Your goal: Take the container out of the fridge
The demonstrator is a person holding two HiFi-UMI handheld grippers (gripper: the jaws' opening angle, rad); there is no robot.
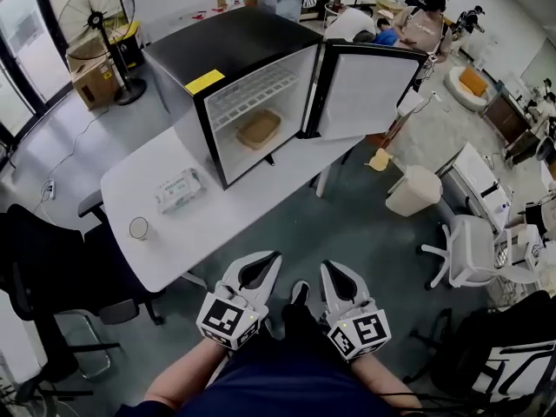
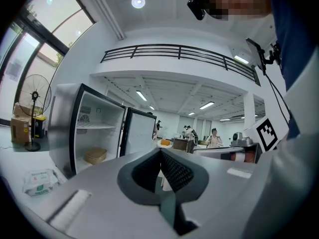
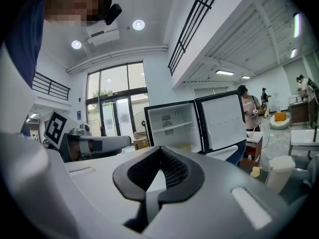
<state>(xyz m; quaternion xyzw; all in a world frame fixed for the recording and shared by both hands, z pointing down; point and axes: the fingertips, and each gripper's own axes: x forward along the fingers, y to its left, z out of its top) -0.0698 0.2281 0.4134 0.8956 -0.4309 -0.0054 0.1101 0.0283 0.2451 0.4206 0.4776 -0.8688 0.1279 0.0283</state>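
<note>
A black mini fridge [image 1: 228, 55] stands on a white table [image 1: 208, 224] with its door [image 1: 369, 89] swung open to the right. Inside, on the bottom, sits a tan container [image 1: 259, 129]; it also shows in the left gripper view [image 2: 94, 156] and faintly in the right gripper view [image 3: 182, 146]. Both grippers are held low by the person's lap, well short of the table. My left gripper [image 1: 271, 259] is shut with nothing in it, its tips meeting [image 2: 160, 151]. My right gripper [image 1: 328, 269] is shut and empty too [image 3: 160, 148].
A pack of wipes [image 1: 180, 189] and a small cup [image 1: 139, 228] lie on the table's near part. A black chair [image 1: 43, 268] stands at the left, a white bin [image 1: 413, 189] and a white office chair [image 1: 469, 250] at the right. A floor fan [image 1: 102, 16] stands behind.
</note>
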